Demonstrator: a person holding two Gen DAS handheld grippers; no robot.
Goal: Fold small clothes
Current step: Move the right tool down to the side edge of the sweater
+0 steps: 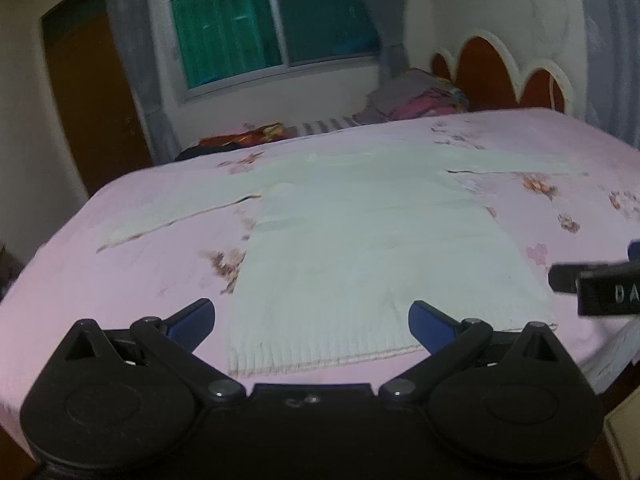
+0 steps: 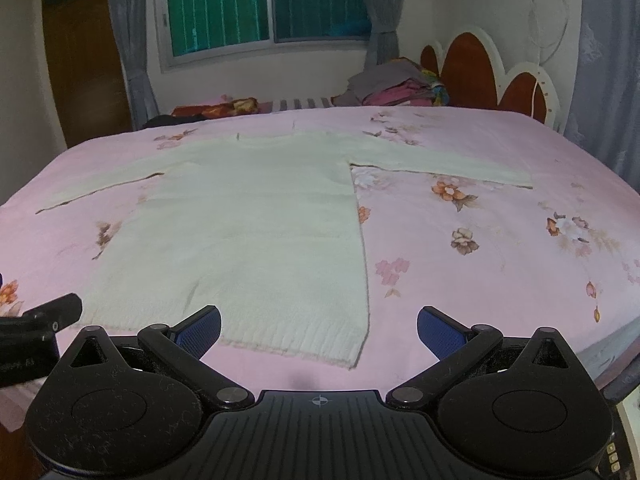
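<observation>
A pale cream knitted sweater lies flat on the pink floral bedsheet, both sleeves spread out sideways and its ribbed hem toward me. My left gripper hovers open over the hem's left part, nothing between its blue pads. Over the hem's right corner my right gripper is open too and holds nothing. Each gripper's black body shows at the edge of the other's view.
A pile of folded clothes sits at the far side by the red and white headboard. Red and dark garments lie at the back left. A window with grey curtains and a brown door stand behind the bed.
</observation>
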